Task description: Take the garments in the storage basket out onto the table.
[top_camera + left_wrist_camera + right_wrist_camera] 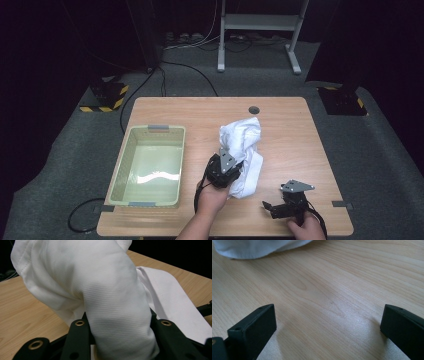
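A crumpled white cloth (243, 150) lies in the middle of the wooden table (290, 130). My left gripper (226, 169) is shut on the cloth's near part; in the left gripper view a thick fold of the cloth (110, 297) bulges up between the two black jaws. My right gripper (270, 207) rests low over the table near the front right edge, jaws wide apart with bare wood between them. In the right gripper view (328, 327) the edge of the cloth (254, 248) lies at the top left, well apart from the jaws.
A pale green plastic basket (122, 167) stands on the left part of the table, with nothing in it. A round dark cable port (254, 109) sits near the table's far edge. Cables and a metal stand (260, 22) lie on the floor beyond.
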Available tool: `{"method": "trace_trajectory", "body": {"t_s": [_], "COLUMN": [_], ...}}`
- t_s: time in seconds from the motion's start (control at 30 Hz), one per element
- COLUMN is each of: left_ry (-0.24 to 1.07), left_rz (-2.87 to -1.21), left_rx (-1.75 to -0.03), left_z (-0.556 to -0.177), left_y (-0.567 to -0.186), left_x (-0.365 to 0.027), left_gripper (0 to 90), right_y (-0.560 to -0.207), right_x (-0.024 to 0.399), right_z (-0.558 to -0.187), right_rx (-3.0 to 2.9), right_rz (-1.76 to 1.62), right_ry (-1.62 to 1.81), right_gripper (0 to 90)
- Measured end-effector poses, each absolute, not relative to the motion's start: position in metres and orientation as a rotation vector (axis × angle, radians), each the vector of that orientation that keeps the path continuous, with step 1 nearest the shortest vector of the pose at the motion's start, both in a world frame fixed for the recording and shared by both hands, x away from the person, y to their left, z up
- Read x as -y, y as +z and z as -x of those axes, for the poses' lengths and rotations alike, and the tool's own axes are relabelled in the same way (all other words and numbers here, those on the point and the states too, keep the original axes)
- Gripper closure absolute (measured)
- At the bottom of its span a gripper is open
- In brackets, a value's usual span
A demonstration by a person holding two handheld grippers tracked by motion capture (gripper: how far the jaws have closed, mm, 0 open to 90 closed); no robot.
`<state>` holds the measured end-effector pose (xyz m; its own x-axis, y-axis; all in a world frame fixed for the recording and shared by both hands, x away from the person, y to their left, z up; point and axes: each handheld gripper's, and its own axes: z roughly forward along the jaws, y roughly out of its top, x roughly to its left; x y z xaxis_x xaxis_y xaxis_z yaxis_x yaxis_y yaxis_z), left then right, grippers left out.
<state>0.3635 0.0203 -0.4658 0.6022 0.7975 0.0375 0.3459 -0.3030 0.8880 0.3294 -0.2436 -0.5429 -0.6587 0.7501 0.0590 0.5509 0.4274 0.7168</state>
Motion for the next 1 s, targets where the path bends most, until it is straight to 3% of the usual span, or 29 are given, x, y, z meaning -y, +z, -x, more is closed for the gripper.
{"method": "trace_trajectory", "body": {"t_s": [1.0], "left_ry": [0.555], "left_rz": [-1.982], "left_rx": [-0.962], "left_z": [-0.385], "left_y": [-0.492], "left_x": [-0.004], "left_gripper": [62.2], "right_y": [-0.543], "right_x": [0.243], "right_z": [-0.329], "right_rx": [-2.417], "right_rz": [-1.128], "right_ry": [1.057], "right_gripper": [0.1]}}
